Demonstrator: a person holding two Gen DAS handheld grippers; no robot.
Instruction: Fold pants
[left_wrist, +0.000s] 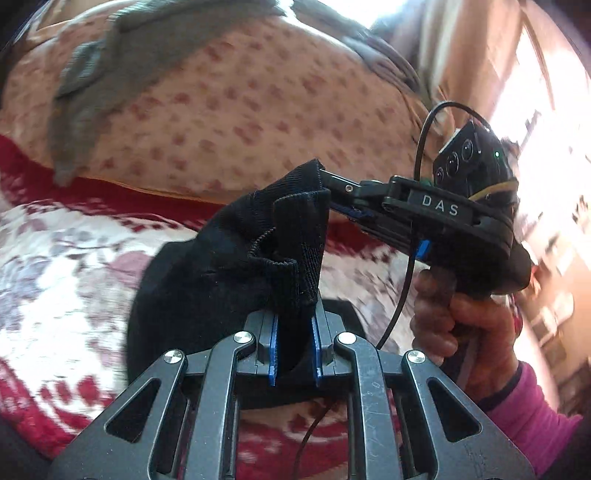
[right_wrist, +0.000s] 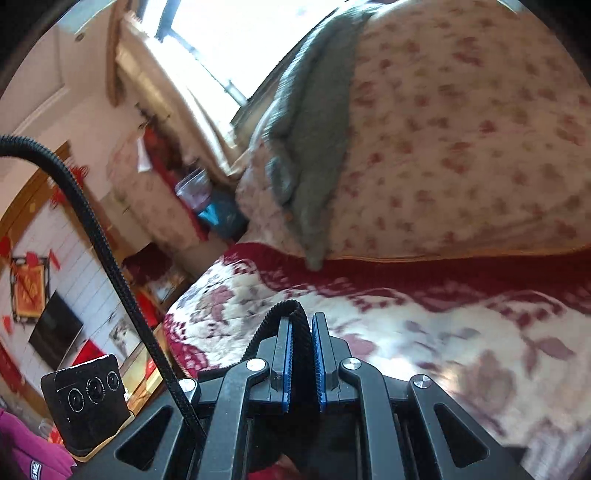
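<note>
The left tongs (left_wrist: 294, 345) are clamped on a bunched fold of the black pants (left_wrist: 229, 266), the blue pads (left_wrist: 273, 347) pressing the ribbed cloth from both sides. From that grip the fabric rises in a crumpled peak and hangs down to the left, over the bed (left_wrist: 74, 258). The right tongs (left_wrist: 327, 188) come in from the right side of the left wrist view and pinch the upper edge of the same peak, so both sets of tongs hold the pants close together, lifted above the bedding. The right hand (left_wrist: 461, 325) wraps the handle of that tool (a pink sleeve shows at the wrist), and a thin black cable (left_wrist: 417, 147) loops up over it.

In the right wrist view the right tongs (right_wrist: 303, 363) are closed on a narrow ribbed strip of the pants (right_wrist: 299, 332), which arches up out of the left side of the grip and drops away below. A ribbed black edge (right_wrist: 96, 236) sweeps across the left of that frame; whether it is cloth or hose I cannot tell. The camera block (right_wrist: 86, 402) of the other tool sits at lower left.

Beyond lies the red and white flowered blanket (right_wrist: 443, 332), then a pale flowered quilt (right_wrist: 461, 147) with a grey garment (right_wrist: 310, 166) draped over it. A bright window (right_wrist: 236, 40) is behind.
</note>
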